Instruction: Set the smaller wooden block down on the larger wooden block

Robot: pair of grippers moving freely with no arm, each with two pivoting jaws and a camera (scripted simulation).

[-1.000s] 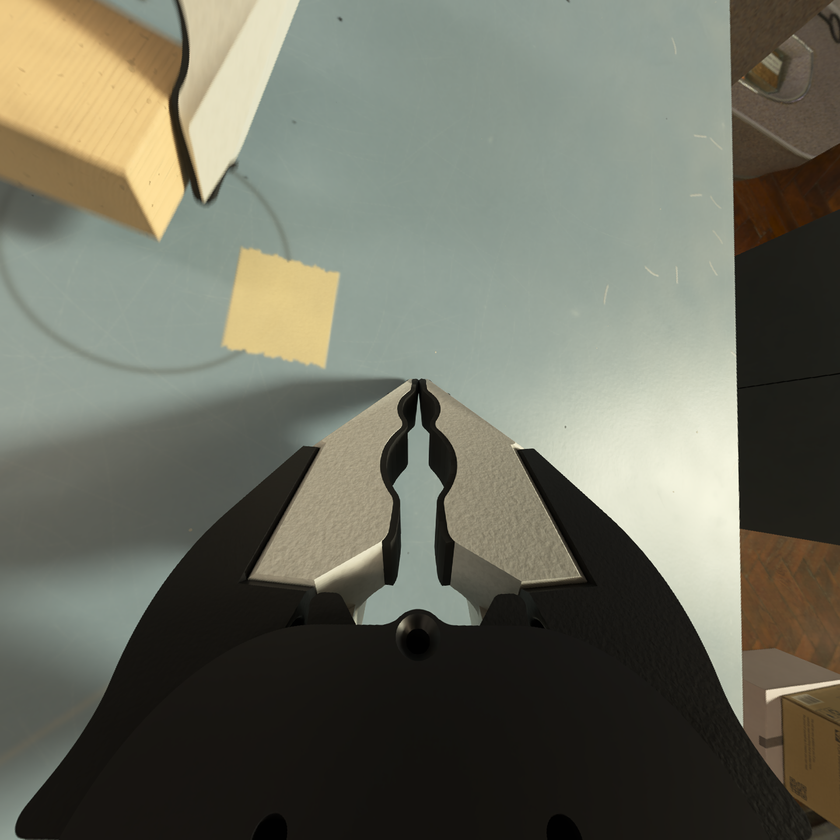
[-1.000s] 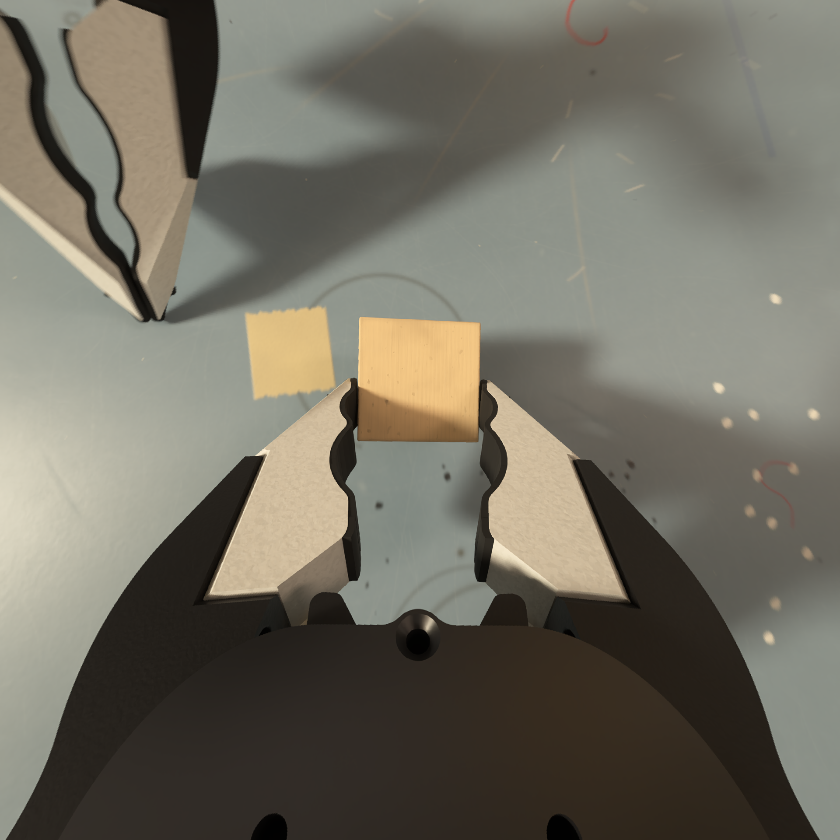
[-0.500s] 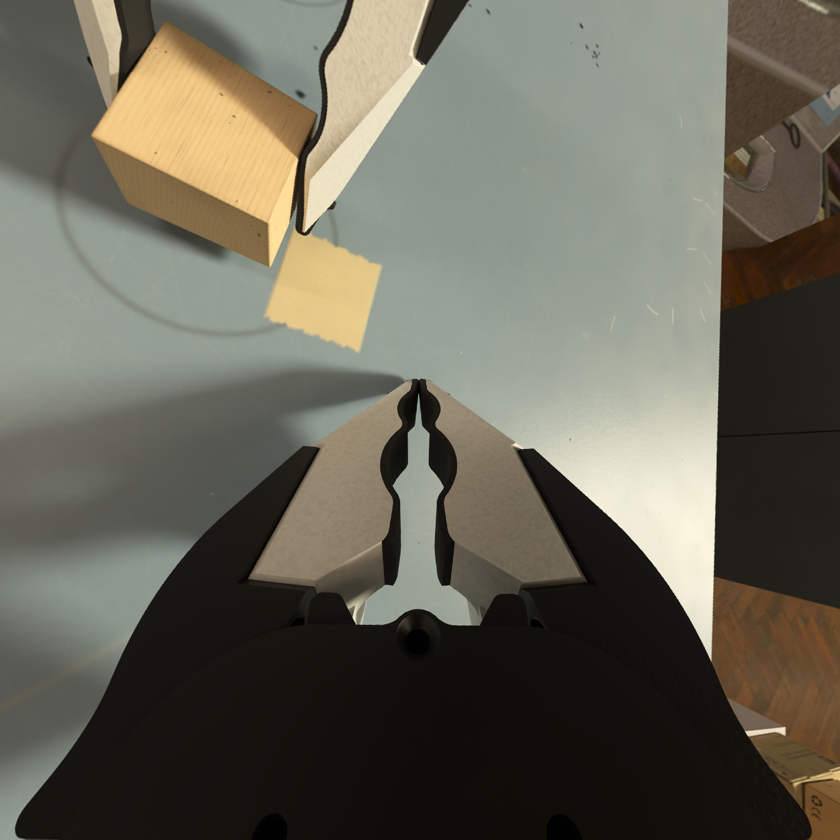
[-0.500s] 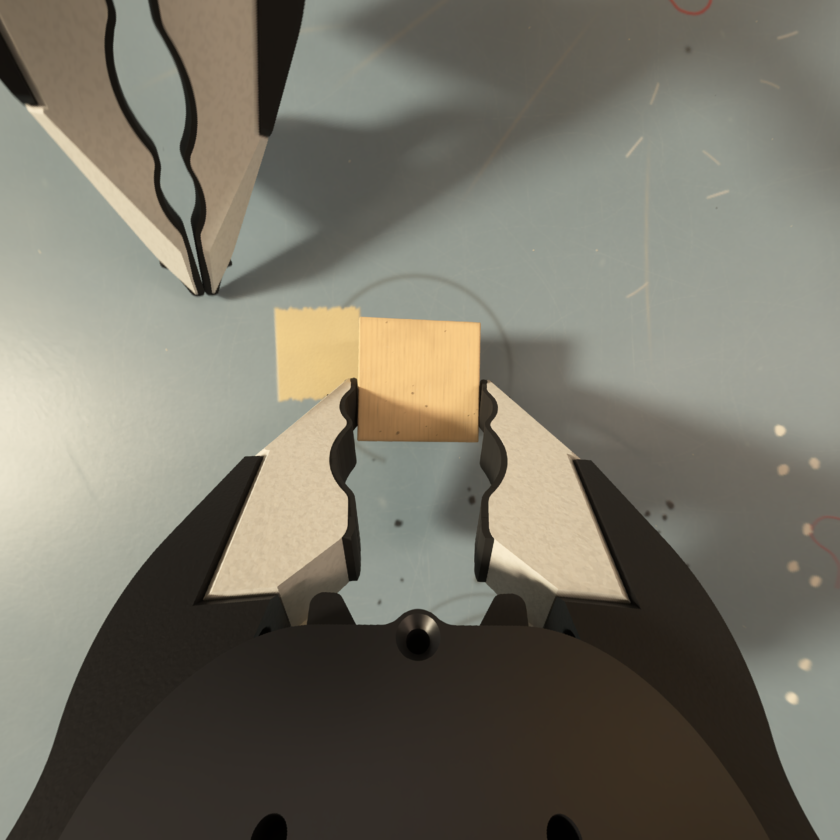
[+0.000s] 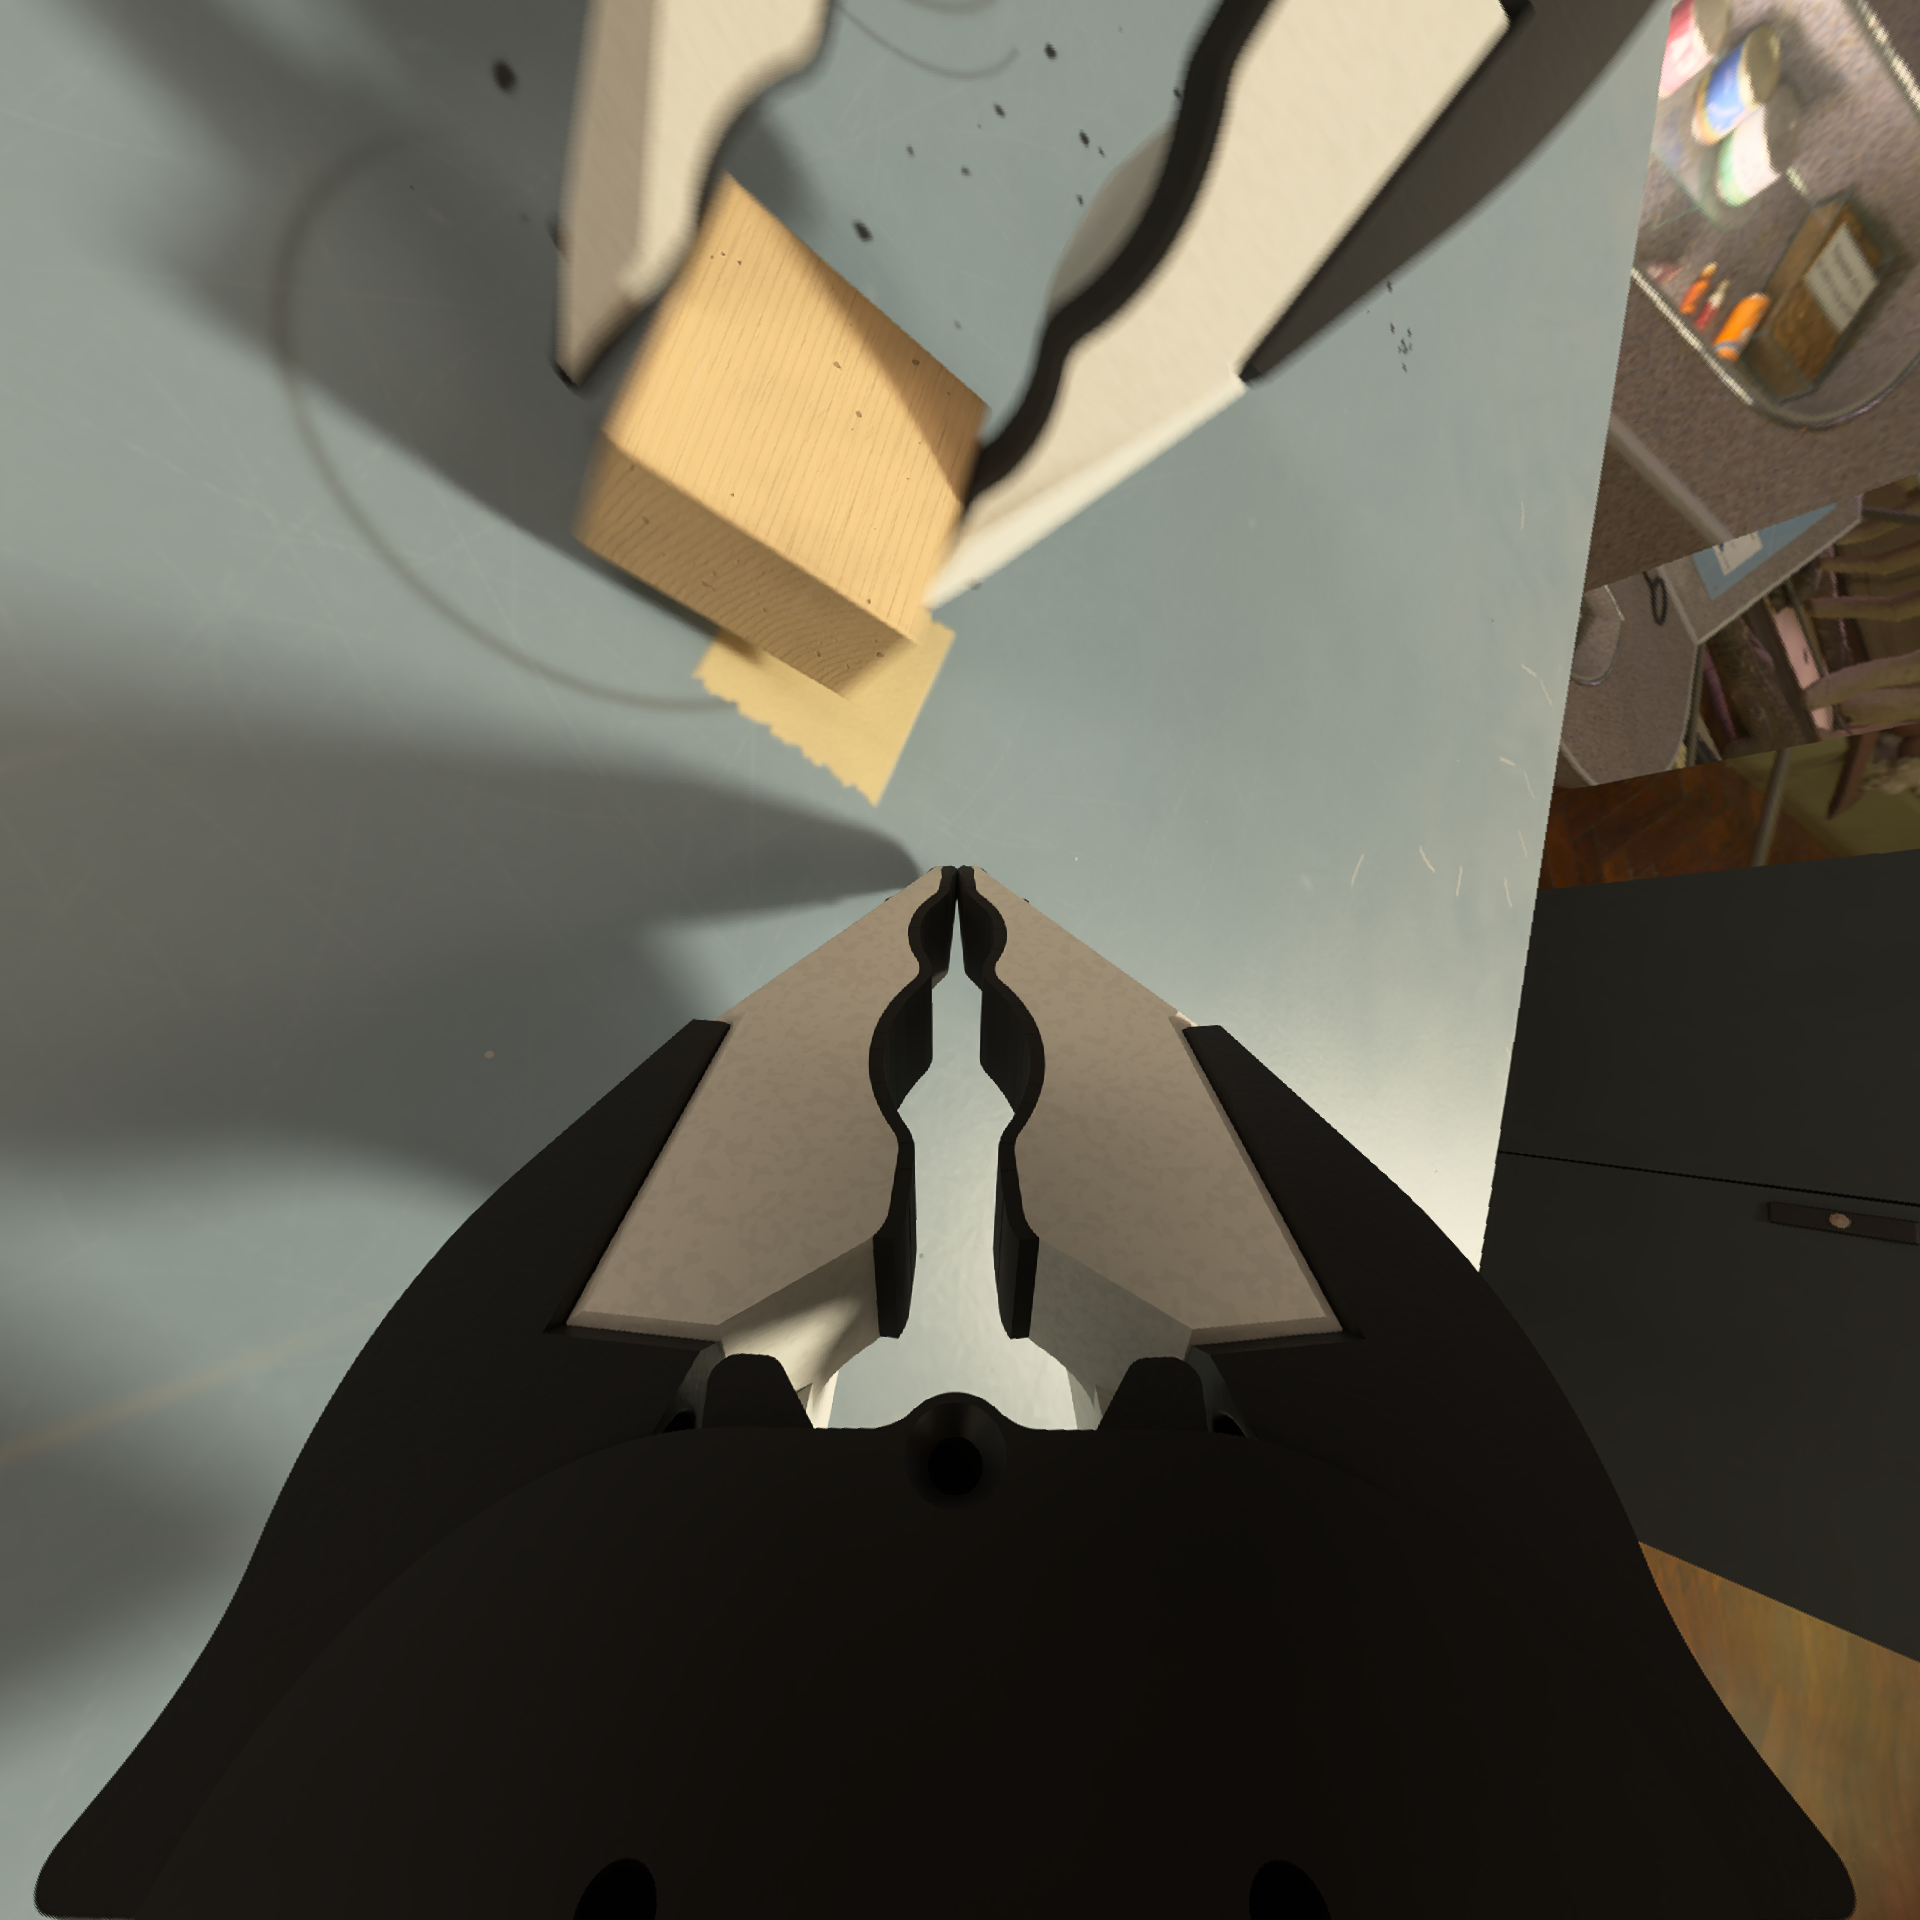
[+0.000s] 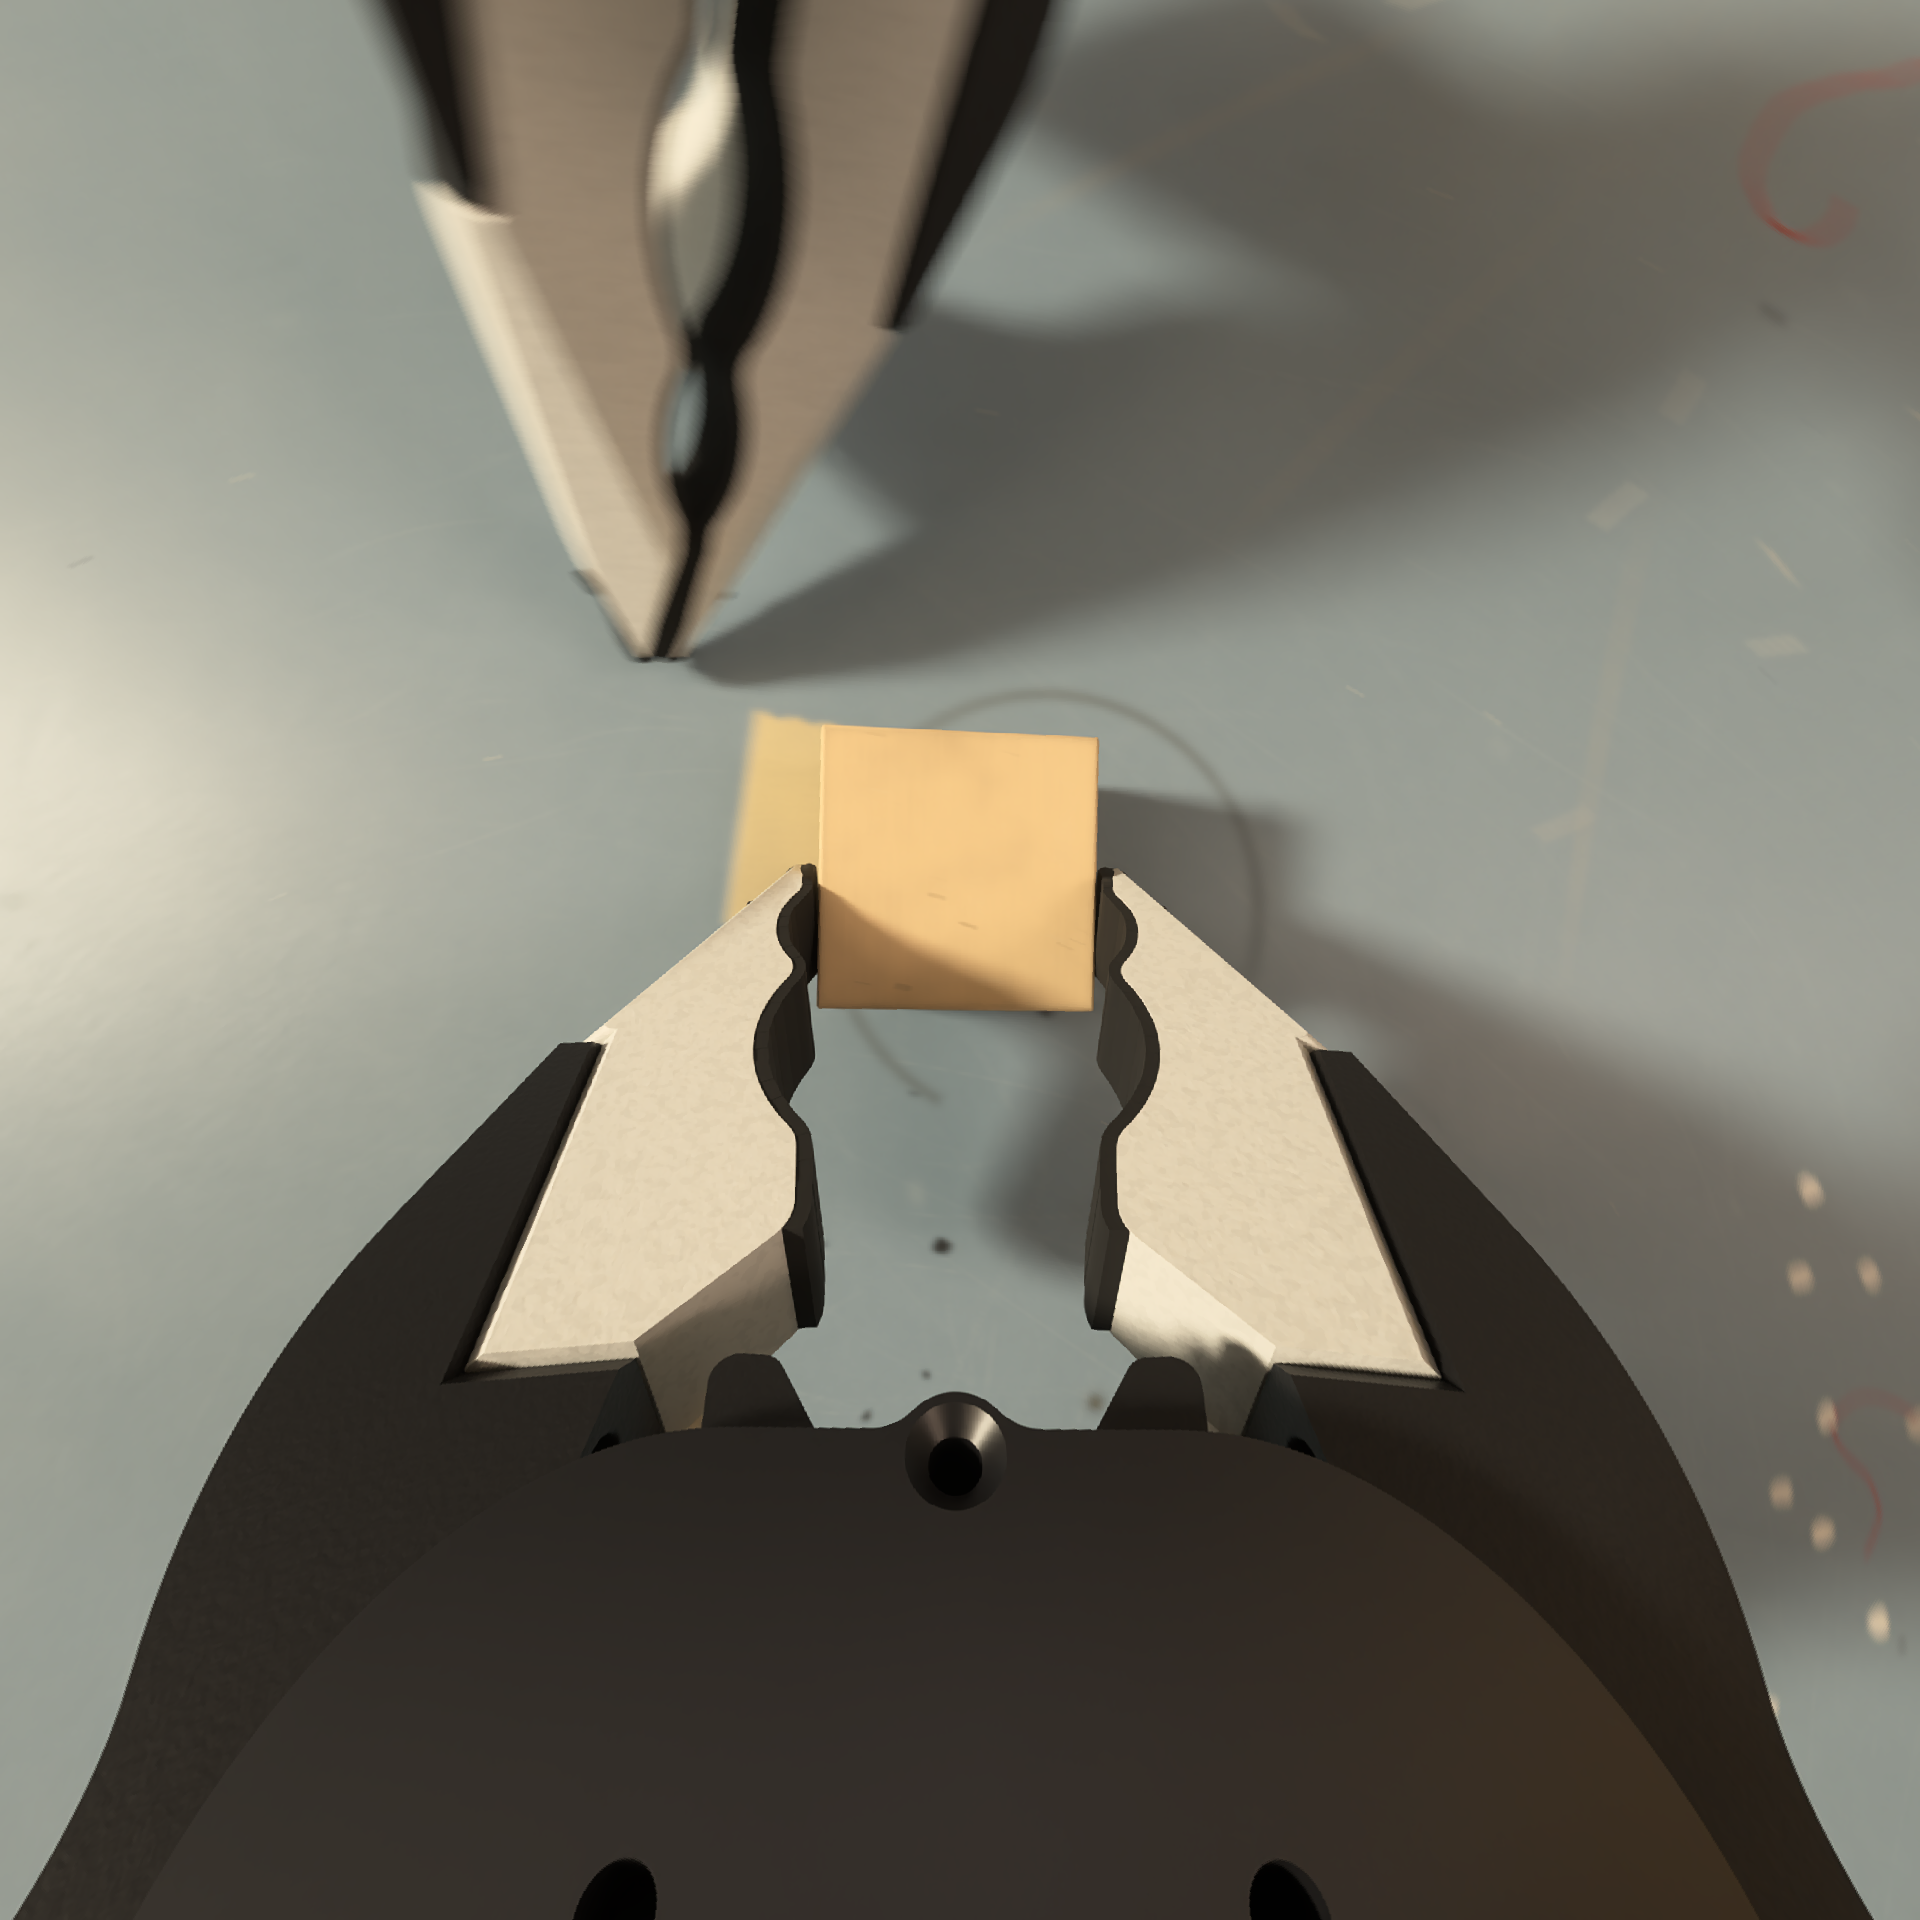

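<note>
The right gripper (image 6: 954, 894) pinches a wooden block (image 6: 956, 868) between its 2 fingertips, with the pale fingers (image 6: 665, 1132) pressed against the block's left and right faces. In the right wrist view the block shows 1 flat square face, lit above and shaded along its lower edge. In the left wrist view the same block (image 5: 779, 457) appears tilted, with its grain running along the upper face, and it hangs above the grey-blue counter (image 5: 1195, 727), casting a shadow there. Which of the 2 task blocks this is cannot be told, since only 1 shows.

Beneath the block lies a flat tan patch (image 5: 852, 717) with jagged edges; the block overlaps its upper part in the left wrist view and covers its right side (image 6: 779, 810) in the right wrist view. A thin dark ring (image 6: 1195, 790) is drawn on the counter around this spot.

The left gripper (image 5: 956, 878) has its fingertips pressed together and nothing between them. It points down at the counter just beyond the patch, seen opposite in the right wrist view (image 6: 660, 649), near the block but apart from it. Dark specks (image 5: 997, 104) dot the counter farther off.
</note>
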